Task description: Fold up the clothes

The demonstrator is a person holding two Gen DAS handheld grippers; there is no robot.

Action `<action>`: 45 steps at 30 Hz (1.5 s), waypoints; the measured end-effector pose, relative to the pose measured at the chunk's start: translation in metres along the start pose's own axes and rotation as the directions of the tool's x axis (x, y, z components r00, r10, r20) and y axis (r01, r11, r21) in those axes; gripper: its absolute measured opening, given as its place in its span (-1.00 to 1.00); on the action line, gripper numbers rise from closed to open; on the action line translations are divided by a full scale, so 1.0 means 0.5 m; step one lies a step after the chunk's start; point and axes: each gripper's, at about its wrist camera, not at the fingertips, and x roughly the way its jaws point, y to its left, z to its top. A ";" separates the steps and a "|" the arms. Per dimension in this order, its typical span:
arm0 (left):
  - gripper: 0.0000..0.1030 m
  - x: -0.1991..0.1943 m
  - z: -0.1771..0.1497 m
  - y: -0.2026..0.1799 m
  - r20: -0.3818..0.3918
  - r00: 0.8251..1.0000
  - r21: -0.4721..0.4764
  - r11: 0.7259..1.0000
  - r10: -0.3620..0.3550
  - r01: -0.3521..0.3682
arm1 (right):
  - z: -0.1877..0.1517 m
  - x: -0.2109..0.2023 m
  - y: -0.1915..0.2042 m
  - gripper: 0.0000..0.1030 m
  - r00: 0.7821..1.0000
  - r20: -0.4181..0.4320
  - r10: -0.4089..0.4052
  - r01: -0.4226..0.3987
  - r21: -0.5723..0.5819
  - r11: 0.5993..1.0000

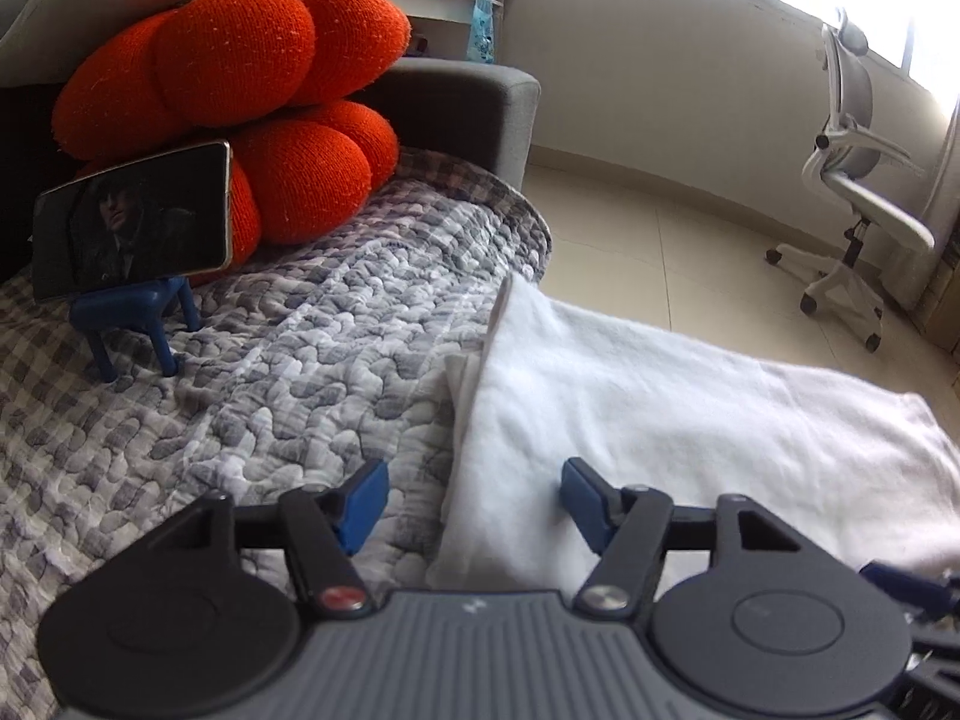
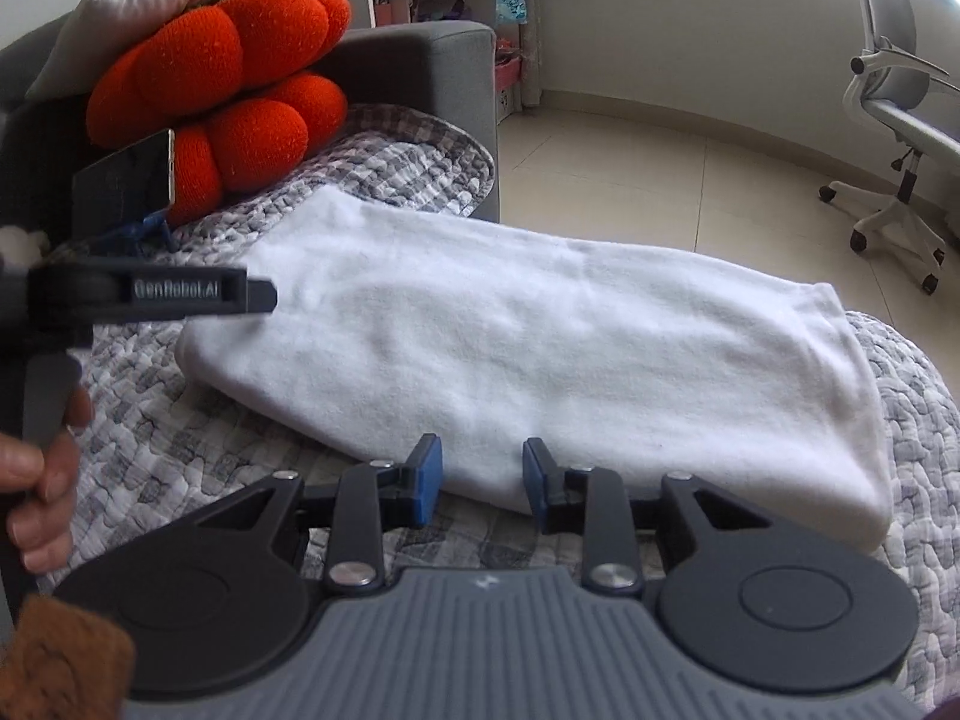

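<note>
Here the left claw (image 1: 474, 498) stands released, its blue pads well apart above the near left edge of the cloth (image 1: 660, 420), gripping nothing. The right claw (image 2: 483, 480) has a narrower gap and is also released: the pads hang just above the cloth's near edge with only cloth and quilt showing between them, and whether a pad brushes the fabric cannot be told.

The cloth (image 2: 510, 348) is white, soft and thick like terry, folded into a long flat band. It lies on the quilt (image 2: 180, 450), running from near the phone stand toward the right. Its near edge is a rounded fold; at the far left end, in the left view, layered edges show stacked on one another. What kind of garment it is cannot be made out.

The quilt (image 1: 240, 396) is grey-and-white, puffy, spread over a grey sofa (image 1: 468, 102). Behind it sit an orange cushion (image 1: 240, 72) and a phone (image 1: 135, 222) propped on a blue stand (image 1: 138, 324). In the right view a hand (image 2: 42, 480) grips the left tool's handle at the frame's left edge, cut off, with a brown fuzzy patch below it that is hard to identify. A white chair (image 1: 852, 210) stands on the tile floor; the window behind it is blown out by glare.
</note>
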 end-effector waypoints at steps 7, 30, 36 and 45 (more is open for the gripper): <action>0.04 -0.007 -0.007 0.011 -0.018 1.000 -0.003 1.000 0.001 -0.001 | -0.023 0.001 -0.051 -0.40 0.999 -0.051 -0.008 0.012 0.075 0.997; -0.28 -0.045 -0.005 0.052 -0.023 1.000 -0.076 0.997 -0.005 0.003 | -0.051 -0.083 -0.216 -0.35 0.998 0.061 -0.021 0.003 0.291 0.957; -0.43 -0.071 0.000 0.043 0.012 0.998 -0.074 0.996 0.056 -0.055 | -0.034 -0.093 -0.193 -0.35 0.991 0.128 -0.034 0.000 0.256 0.967; -0.45 -0.094 0.007 0.032 0.103 0.995 -0.045 0.999 -0.002 0.007 | -0.036 -0.036 -0.167 -0.30 0.994 0.067 -0.085 0.071 0.184 0.980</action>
